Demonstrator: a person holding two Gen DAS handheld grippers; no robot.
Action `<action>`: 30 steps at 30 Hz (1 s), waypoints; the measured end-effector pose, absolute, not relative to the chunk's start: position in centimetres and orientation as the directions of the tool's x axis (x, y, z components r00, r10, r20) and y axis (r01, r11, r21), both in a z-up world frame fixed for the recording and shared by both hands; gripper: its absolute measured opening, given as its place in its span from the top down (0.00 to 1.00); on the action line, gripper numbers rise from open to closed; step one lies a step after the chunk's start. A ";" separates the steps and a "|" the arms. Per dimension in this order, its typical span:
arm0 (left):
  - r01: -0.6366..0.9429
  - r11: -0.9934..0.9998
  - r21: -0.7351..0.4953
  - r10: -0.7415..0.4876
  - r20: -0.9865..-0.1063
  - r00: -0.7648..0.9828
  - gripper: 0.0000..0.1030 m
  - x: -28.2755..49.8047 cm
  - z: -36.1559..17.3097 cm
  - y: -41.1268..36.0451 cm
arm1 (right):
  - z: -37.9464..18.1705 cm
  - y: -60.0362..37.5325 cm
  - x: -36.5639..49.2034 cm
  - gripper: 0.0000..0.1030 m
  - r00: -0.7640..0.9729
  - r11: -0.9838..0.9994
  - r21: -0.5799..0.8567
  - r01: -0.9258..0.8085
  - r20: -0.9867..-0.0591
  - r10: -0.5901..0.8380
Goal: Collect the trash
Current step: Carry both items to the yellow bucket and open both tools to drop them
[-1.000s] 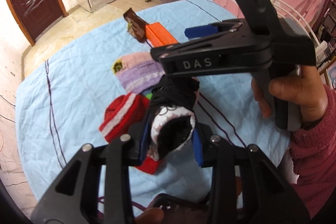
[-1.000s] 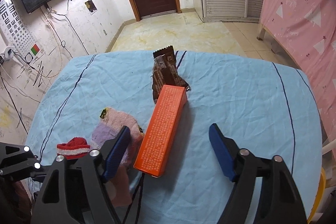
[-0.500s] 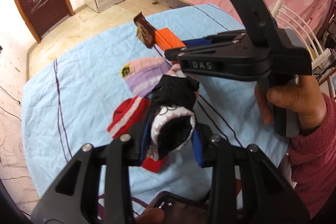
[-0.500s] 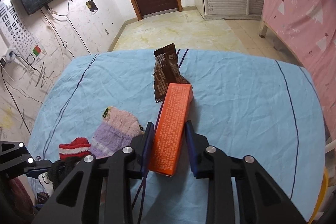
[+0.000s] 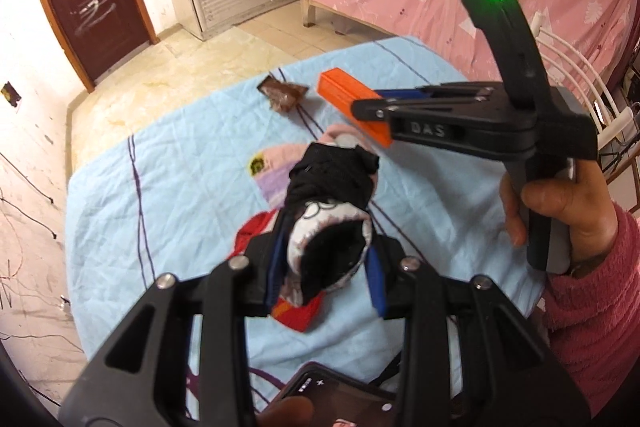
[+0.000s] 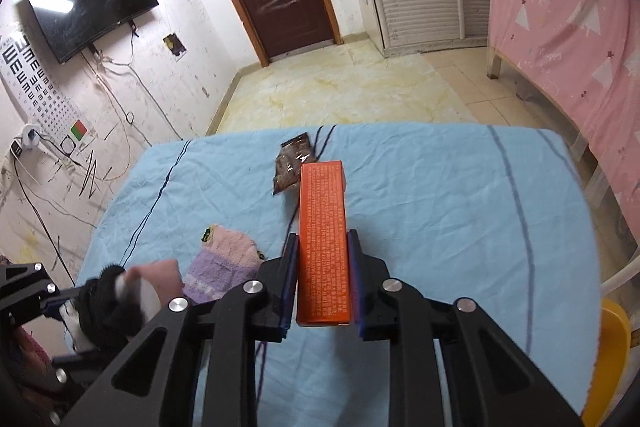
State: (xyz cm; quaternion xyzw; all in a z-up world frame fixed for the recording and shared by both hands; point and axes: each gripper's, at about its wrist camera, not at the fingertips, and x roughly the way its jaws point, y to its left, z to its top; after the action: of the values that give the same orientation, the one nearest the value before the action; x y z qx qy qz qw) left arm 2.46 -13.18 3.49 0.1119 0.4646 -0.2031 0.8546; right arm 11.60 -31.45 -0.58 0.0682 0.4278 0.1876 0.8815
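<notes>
**Orange box clamped in the right claw, sock bundle in the left**

The right claw (image 6: 322,281) has its two blue pads pressed against the long sides of an orange box (image 6: 323,243), and the jaws are closing tighter on it. The box points away from the camera, its far end reaching toward a brown snack wrapper (image 6: 294,163) that lies on the light blue cloth covering the surface (image 6: 460,211). Seen from the left wrist, the box (image 5: 352,99) is held off the cloth with its far end tipped upward, and the wrapper (image 5: 284,95) lies just beyond it, apart from it. A hand (image 5: 560,203) in a fuzzy pink sleeve (image 5: 592,291) grips the handle of the right claw.

The left claw (image 5: 326,267) is clamped on a rolled bundle of black and white socks (image 5: 330,227), which sticks out past the fingertips. The same bundle shows at the lower left edge of the right wrist view (image 6: 116,299).

On the cloth below and beyond the bundle lie a pink and purple sock (image 5: 276,175) and a red striped sock (image 5: 256,231), partly hidden by the left claw. The pink and purple sock (image 6: 224,263) sits left of the orange box in the right wrist view, clear of it.

A phone (image 5: 336,399) is visible at the bottom edge of the left wrist view.
</notes>
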 end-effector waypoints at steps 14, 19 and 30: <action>0.496 0.867 0.041 -0.267 -0.803 0.533 0.68 1.9 6.0 -18.8 | 1.9 -39.6 7.8 0.84 0.673 0.940 0.297 -0.170 -0.662 0.331; 0.524 0.850 0.053 -0.276 -0.803 0.529 0.68 1.9 6.3 -21.3 | 2.2 -43.0 6.6 0.84 0.705 0.943 0.312 -0.118 -0.642 0.301; 0.586 0.804 0.102 -0.276 -0.809 0.519 0.68 1.1 6.2 -26.5 | 1.6 -49.7 3.2 0.84 0.747 0.937 0.348 -0.020 -0.618 0.246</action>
State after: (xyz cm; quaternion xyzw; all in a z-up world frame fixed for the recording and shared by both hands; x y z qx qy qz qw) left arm 1.11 -26.55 6.19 0.1850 0.4201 -0.2530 0.8516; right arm 3.24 -49.65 1.63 0.1616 0.3482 0.0723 0.9205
